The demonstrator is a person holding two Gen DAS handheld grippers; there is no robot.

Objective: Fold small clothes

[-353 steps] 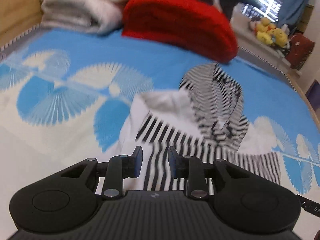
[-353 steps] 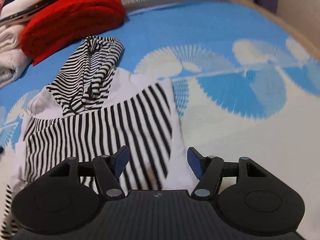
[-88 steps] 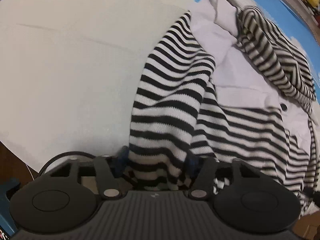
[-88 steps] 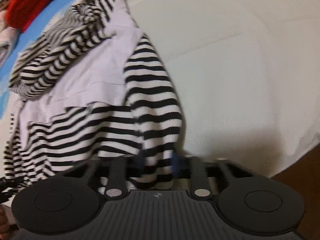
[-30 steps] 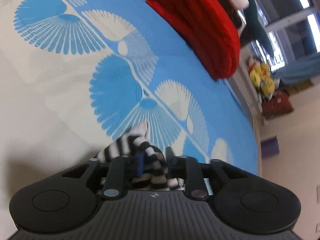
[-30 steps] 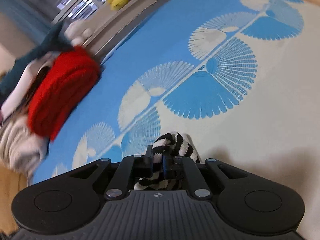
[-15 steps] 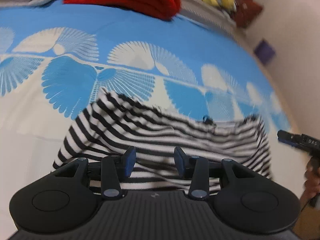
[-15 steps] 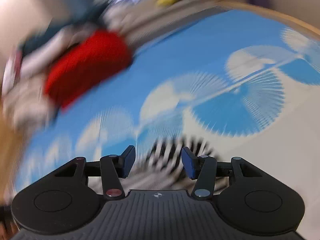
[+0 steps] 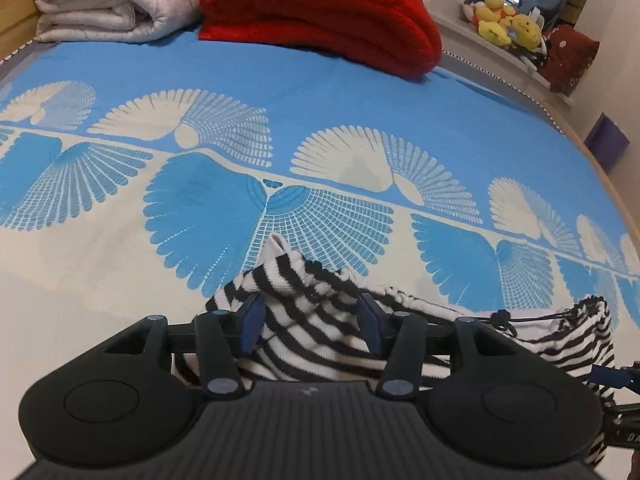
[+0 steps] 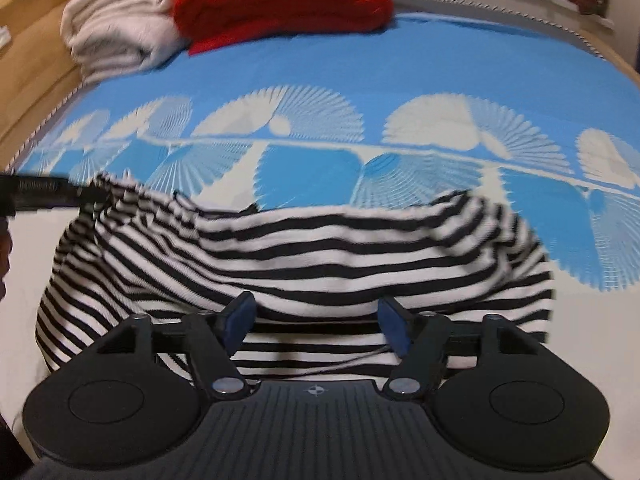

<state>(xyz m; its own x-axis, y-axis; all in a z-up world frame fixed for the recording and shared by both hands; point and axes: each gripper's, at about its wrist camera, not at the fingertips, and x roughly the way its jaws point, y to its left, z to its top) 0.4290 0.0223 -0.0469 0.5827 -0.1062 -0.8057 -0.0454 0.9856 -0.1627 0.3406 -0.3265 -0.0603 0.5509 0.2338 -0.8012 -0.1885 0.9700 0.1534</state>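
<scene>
Both tongs, left [image 9: 310, 326] and right [image 10: 316, 324], are opening, pads clear of the top [image 10: 340, 248]. A second ago each pinched it (now it lies folded on the bed [image 9: 280, 80]), so this fold looks done.

Two matching handheld tools fill the foreground. The left gripper [image 9: 310, 328] and right gripper [image 10: 318, 326] share a matte black build: a ribbed central housing with a small crosshair mark, flanked by rounded lobes bearing circular recesses. Black finger arms pivot on silver screws and end in dark blue pads [image 10: 239, 318]. Triangular cut-outs pierce the linkages.
</scene>
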